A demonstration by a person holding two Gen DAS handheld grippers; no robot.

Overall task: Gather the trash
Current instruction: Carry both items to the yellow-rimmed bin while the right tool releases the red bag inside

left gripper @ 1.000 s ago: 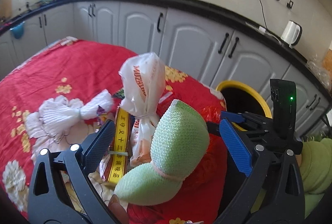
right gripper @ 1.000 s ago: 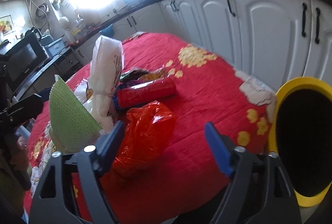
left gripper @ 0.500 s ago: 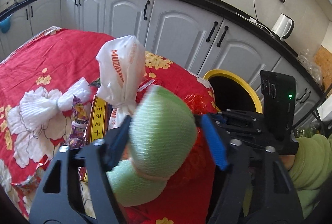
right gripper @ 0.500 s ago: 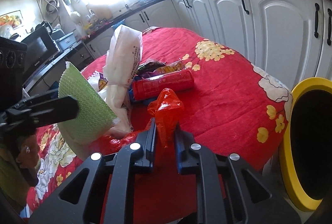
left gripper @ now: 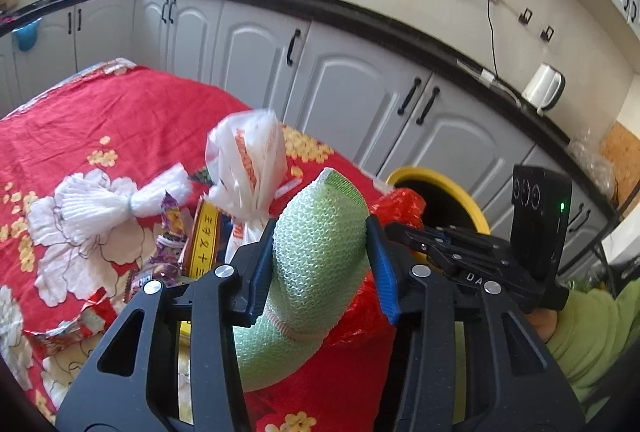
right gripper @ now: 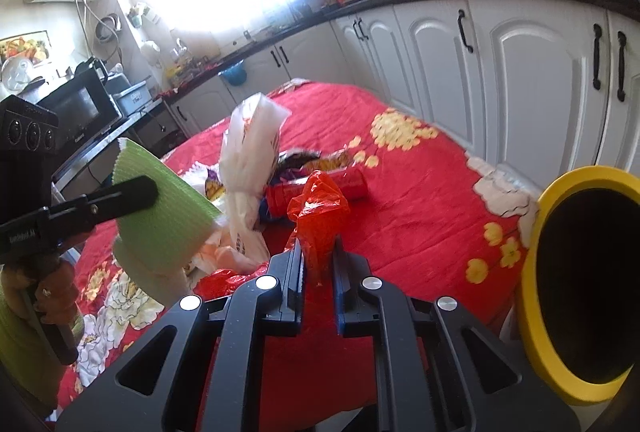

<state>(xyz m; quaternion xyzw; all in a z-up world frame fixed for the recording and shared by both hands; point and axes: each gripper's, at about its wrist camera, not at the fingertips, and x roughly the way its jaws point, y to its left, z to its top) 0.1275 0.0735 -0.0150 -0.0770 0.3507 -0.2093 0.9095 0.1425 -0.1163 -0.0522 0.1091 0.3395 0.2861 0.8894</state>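
My left gripper (left gripper: 320, 252) is shut on a green foam net sleeve (left gripper: 316, 256) and holds it above the red flowered tablecloth (left gripper: 100, 104). It also shows in the right wrist view (right gripper: 160, 224). My right gripper (right gripper: 318, 260) is shut on a crumpled red plastic bag (right gripper: 320, 212), lifted off the cloth. A yellow-rimmed trash bin (right gripper: 536, 272) stands at the table's right edge, also in the left wrist view (left gripper: 408, 174).
On the table lie a tied white plastic bag (left gripper: 248, 168), a white foam net (left gripper: 100, 204), snack wrappers (left gripper: 172, 216), a yellow-edged pack (left gripper: 206, 236) and a red can (right gripper: 352, 184). White cabinets (left gripper: 340, 100) stand behind the table.
Both grippers closed, the left on the green foam sleeve and the right on the red bag. Both items have since been lifted off the cloth.
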